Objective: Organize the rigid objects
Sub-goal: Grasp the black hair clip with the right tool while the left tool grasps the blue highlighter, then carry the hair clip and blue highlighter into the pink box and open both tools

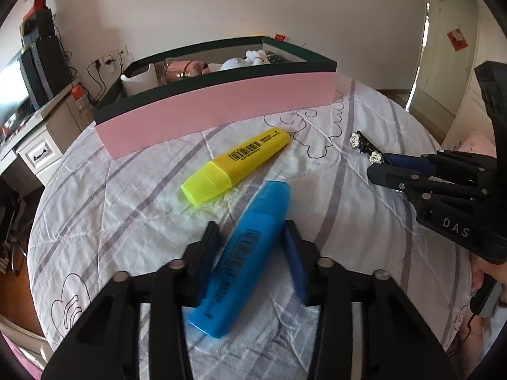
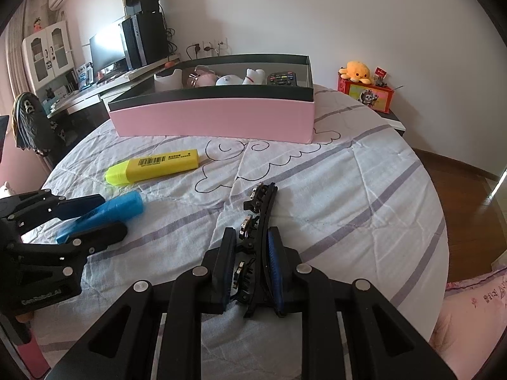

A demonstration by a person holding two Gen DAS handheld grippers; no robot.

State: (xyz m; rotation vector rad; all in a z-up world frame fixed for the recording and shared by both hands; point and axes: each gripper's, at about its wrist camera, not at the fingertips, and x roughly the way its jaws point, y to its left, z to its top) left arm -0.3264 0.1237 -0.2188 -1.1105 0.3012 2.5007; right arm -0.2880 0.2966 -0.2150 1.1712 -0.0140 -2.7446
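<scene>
A blue highlighter (image 1: 247, 253) lies on the bedsheet between the fingers of my left gripper (image 1: 252, 231), which is shut on it; it also shows in the right wrist view (image 2: 104, 213). A yellow highlighter (image 1: 236, 164) lies loose beyond it, also seen in the right wrist view (image 2: 152, 166). My right gripper (image 2: 252, 237) is shut on a black hair clip (image 2: 258, 218) with white flower studs; the clip also shows in the left wrist view (image 1: 367, 147). A pink box (image 1: 221, 110) with a dark rim stands behind, holding several items.
The box (image 2: 215, 120) holds a white cup (image 2: 168, 80), a pink object, a white toy and a remote (image 2: 282, 79). A desk with monitor stands to the left. A red box with an orange plush (image 2: 356, 71) stands at the right.
</scene>
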